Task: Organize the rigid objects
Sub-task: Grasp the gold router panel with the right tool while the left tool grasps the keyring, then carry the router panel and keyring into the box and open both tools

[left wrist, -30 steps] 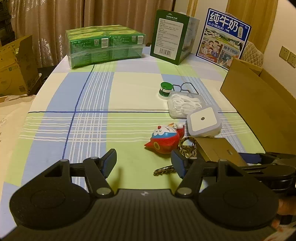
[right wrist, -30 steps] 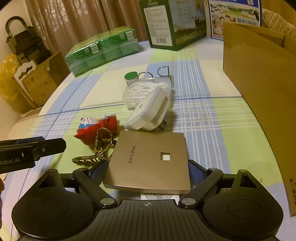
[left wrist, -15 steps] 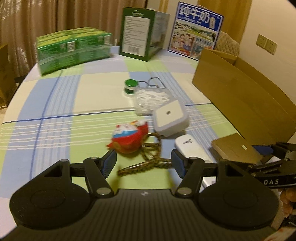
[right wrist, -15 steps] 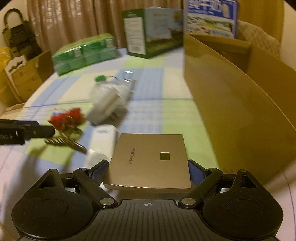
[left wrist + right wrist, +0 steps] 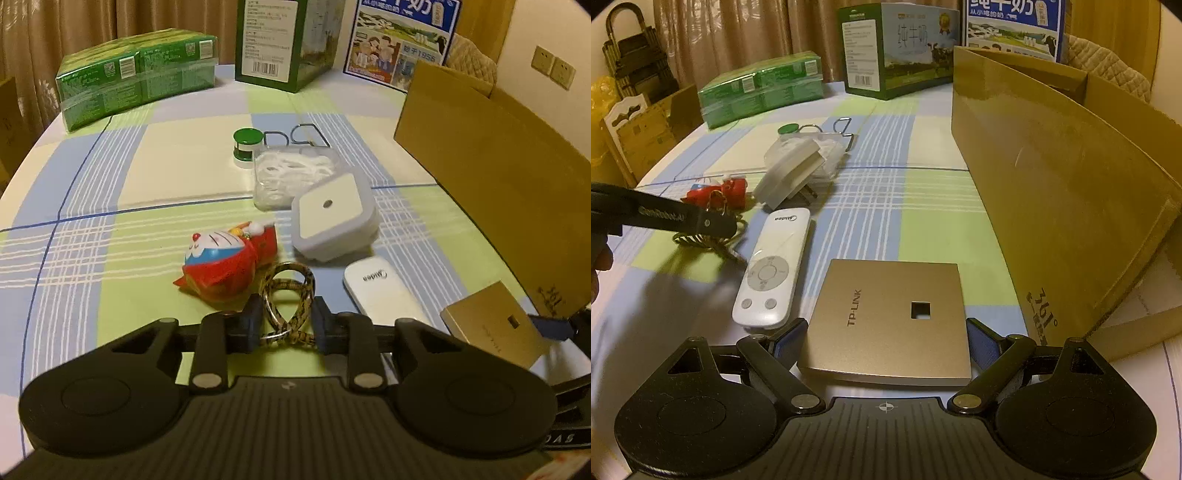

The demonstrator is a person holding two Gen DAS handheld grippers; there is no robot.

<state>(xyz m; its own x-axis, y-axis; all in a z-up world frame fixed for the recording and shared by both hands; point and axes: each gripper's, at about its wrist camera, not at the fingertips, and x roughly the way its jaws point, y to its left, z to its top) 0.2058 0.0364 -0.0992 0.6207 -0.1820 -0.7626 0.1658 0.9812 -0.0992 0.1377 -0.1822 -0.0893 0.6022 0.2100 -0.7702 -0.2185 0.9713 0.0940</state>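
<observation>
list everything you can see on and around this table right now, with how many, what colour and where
Doraemon keychain figure: 1, red, blue, white; table middle
keychain strap: 1, brown patterned; between left tongs' pads
Midea remote: 1, white; beside the router panel
TP-LINK panel: 1, gold; in right tongs
plug-in night light: 1, white; behind the remote
clear box of floss picks: 1; behind the night light
small jar: 1, green lid; beside that box
wire hook: 1, metal; behind the box
wrapped packs: 1 bundle, green; far left
milk cartons: 2, green and blue; far edge
cardboard box: 1, brown; right side
left tongs: black, shut on strap
right tongs: black, gripping panel
</observation>
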